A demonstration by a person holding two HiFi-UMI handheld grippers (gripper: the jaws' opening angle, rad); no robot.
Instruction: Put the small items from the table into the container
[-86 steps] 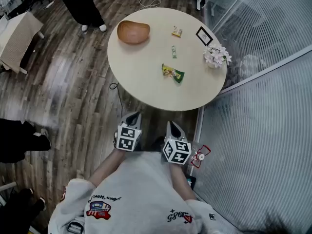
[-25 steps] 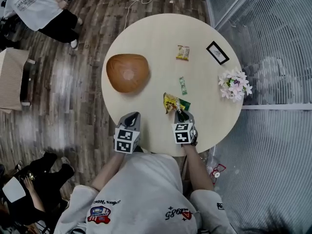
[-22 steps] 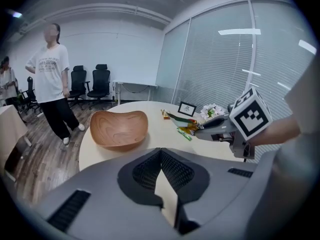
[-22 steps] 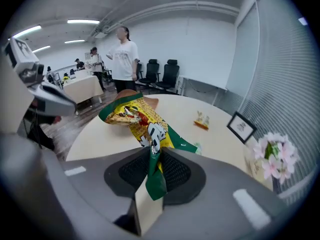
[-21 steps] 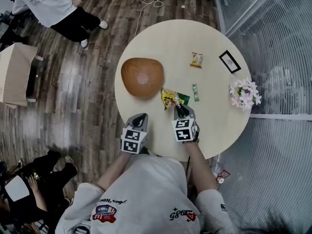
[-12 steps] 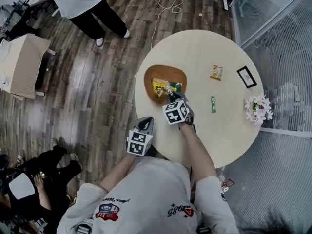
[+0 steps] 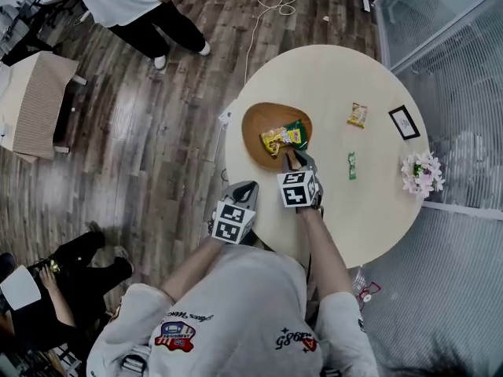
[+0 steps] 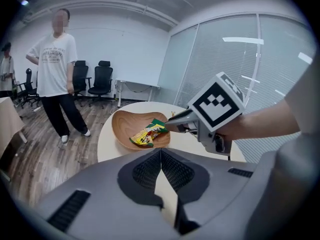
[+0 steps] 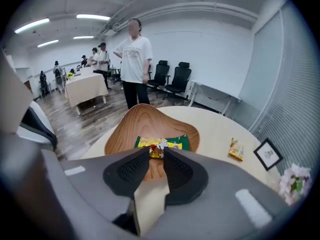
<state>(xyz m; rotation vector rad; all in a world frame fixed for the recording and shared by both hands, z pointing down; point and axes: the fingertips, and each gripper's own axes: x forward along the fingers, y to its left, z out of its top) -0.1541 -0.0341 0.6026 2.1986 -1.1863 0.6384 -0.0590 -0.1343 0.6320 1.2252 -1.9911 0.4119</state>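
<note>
Release: right gripper (image 7: 292, 155) jaws opening around the snack packet (image 7: 284, 137) in the bowl (image 7: 253, 118); I'd spread fully before lifting away. Left gripper (image 7: 246, 187) jaws pressed together, empty.

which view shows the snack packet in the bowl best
The right gripper view: the yellow-and-green snack packet lies close and flat in the wooden bowl, its print visible. The head view shows it small from above; the left gripper view shows it farther off, at a low angle.

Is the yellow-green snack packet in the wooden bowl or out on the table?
In: the snack packet lies inside the wooden bowl, within its rim, in all three views.
</note>
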